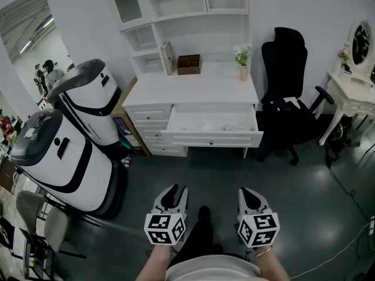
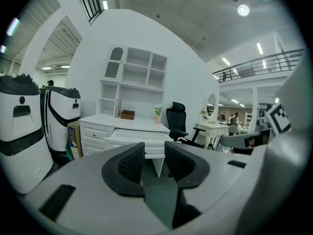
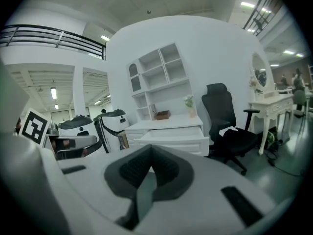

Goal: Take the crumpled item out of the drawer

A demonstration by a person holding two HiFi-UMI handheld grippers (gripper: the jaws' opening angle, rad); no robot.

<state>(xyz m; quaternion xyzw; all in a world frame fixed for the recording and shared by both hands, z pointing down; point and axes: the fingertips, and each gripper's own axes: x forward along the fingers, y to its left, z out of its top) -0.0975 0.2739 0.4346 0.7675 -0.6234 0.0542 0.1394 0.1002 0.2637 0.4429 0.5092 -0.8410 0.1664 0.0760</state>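
Across the dark floor stands a white desk (image 1: 193, 89) whose wide top drawer (image 1: 214, 138) is pulled out. Inside the drawer lie faint pale shapes (image 1: 206, 126), too small to make out. Both grippers are held low and near my body, well short of the desk. My left gripper (image 1: 174, 195) is open, with a clear gap between its black pads (image 2: 128, 161) and nothing in it. My right gripper (image 1: 249, 196) is shut, its pads (image 3: 164, 166) meeting at the tips, empty. The left gripper view (image 2: 154, 149) and the right gripper view (image 3: 149, 151) both look toward the open drawer (image 2: 134, 140) (image 3: 171, 141).
A black office chair (image 1: 287, 95) stands right of the desk, with a white vanity table (image 1: 351, 98) beyond it. Two large white machines (image 1: 88, 101) (image 1: 53, 163) stand to the left. On the desk top are a wooden box (image 1: 188, 64) and a flower vase (image 1: 242, 60). A cable (image 1: 345, 183) crosses the floor.
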